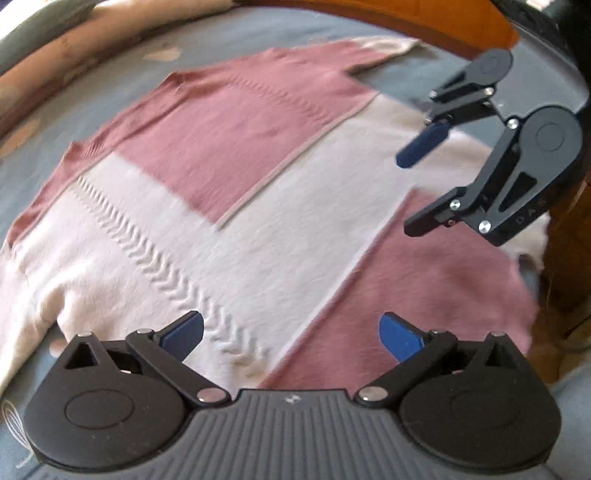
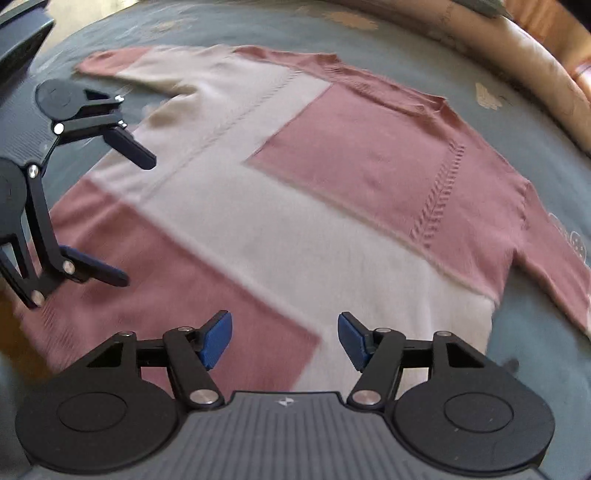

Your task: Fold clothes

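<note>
A grey-blue bed (image 1: 258, 33) carries a pink-and-cream sweater (image 1: 236, 173) spread flat across it.

The sweater fills the middle of both wrist views, one sleeve reaching toward 11 o'clock in the right view. The left hand-held gripper (image 1: 291, 334) hovers over its hem at 6 o'clock, jaws apart and empty; the right hand-held gripper (image 2: 284, 339), seen at 3 o'clock from the left, is likewise spread with nothing between its blue pads (image 2: 218, 338). A tan blanket (image 2: 535, 70) edges the bed.
</note>
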Available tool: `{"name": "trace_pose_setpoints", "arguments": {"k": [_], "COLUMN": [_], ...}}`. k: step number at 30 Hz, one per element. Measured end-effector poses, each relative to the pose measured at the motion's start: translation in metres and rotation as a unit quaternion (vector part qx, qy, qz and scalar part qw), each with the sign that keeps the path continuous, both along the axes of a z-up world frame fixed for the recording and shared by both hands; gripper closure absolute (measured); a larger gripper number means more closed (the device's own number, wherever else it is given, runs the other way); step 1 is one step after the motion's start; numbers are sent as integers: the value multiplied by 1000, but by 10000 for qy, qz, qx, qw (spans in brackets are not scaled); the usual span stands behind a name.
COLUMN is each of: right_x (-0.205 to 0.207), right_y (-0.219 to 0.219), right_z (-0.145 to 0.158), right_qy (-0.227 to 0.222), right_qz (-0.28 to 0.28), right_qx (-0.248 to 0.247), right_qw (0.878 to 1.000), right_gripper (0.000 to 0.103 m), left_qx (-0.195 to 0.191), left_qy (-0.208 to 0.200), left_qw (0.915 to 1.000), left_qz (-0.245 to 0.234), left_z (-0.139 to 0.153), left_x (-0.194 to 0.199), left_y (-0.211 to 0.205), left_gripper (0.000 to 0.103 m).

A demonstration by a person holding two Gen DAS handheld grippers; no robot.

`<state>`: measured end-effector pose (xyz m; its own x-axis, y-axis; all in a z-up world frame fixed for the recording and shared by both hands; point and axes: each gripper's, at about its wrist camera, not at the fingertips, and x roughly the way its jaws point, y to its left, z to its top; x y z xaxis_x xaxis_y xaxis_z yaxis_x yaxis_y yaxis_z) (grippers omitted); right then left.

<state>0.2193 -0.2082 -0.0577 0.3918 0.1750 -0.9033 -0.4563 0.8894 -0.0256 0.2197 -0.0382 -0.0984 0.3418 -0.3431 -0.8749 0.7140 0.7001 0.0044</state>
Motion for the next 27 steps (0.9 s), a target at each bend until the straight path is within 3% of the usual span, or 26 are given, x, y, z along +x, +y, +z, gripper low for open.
{"name": "trace_pose_setpoints", "arguments": {"k": [3,6,7,12,16,21,25,27], "right_x": [8,-2,-7,-9,1,1,1,1], "right_y": [2,6,8,14,15,16,16,15], "right_z": [-20,-27,-29,-33,-39,-40,-41,-41], "right_qy": [399,565,665,845,1073,1027,1029,1039], "right_qz": [-436,-690,-741,-899,-945,-1053,-1118,-1119], "right_qx": [204,278,251,-10,-65,-87,-103,-105], "right_qw": [9980,9956,9947,9924,9897,9891,9883,9882], "right_gripper": [31,4,0,0,0,0,0,0], "left_qx": [-43,-105,-97,-224,-507,-819,-852,-776], "left_qy": [174,457,541,853,98,-483,-144,-58], "left_qw": [9998,9985,9980,9947,9959,9881,9835,9813], "left_qz": [100,272,325,537,739,1208,1592,1762], "left_z": [-9,-15,-16,-1,25,21,-1,-8], "left_x": [-12,-36,-43,-48,-7,72,102,94], "left_y": [6,18,21,34,44,51,57,66], "left_gripper": [3,2,2,3,2,2,2,2]}}
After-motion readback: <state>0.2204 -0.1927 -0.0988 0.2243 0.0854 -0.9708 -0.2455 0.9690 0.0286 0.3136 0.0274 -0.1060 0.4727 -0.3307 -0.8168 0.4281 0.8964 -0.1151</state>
